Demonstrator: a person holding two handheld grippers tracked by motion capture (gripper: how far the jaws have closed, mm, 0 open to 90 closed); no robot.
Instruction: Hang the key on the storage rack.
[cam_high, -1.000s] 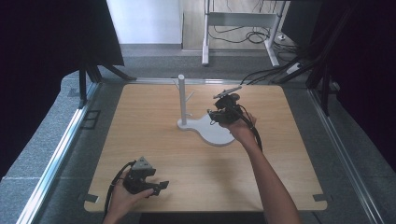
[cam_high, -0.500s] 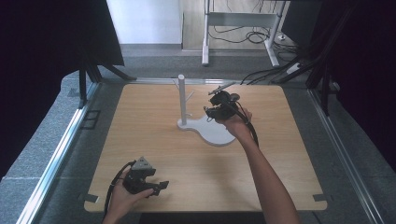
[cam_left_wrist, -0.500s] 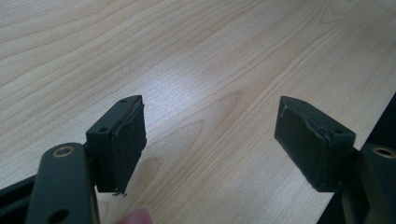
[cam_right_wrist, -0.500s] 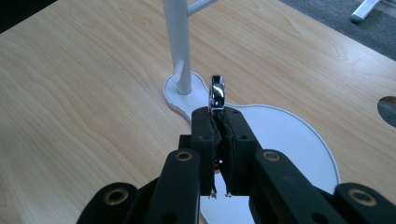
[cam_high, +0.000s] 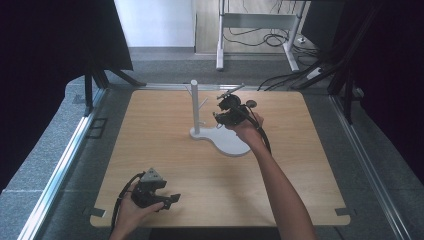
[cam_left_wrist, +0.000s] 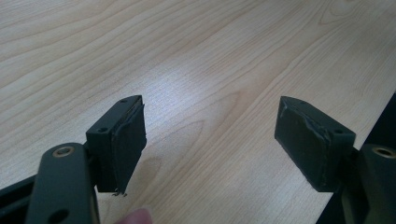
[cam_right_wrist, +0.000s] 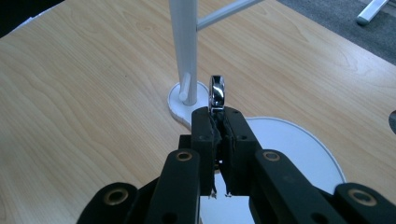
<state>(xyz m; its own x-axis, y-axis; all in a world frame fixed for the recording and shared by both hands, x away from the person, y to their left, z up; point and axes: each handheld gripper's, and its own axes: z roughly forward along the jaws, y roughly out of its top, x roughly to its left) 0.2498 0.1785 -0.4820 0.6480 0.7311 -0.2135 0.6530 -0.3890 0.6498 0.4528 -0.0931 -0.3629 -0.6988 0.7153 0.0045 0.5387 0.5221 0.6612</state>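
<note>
A white stand rises from the table's middle, with a thin post carrying side pegs and a flat white base. My right gripper hovers over that base, just right of the post. Its jaws are shut on a small shiny metal ring that sticks up past the tips, close to a short low peg. My left gripper rests low near the table's front left, open, with nothing but bare wood between its pads.
The wooden table is ringed by a metal frame rail. Dark curtains hang at both sides. Cables and a desk's legs lie on the floor beyond the far edge.
My right gripper has carried the ring left and slightly away from the person, closer to the post. The left gripper has stayed put.
</note>
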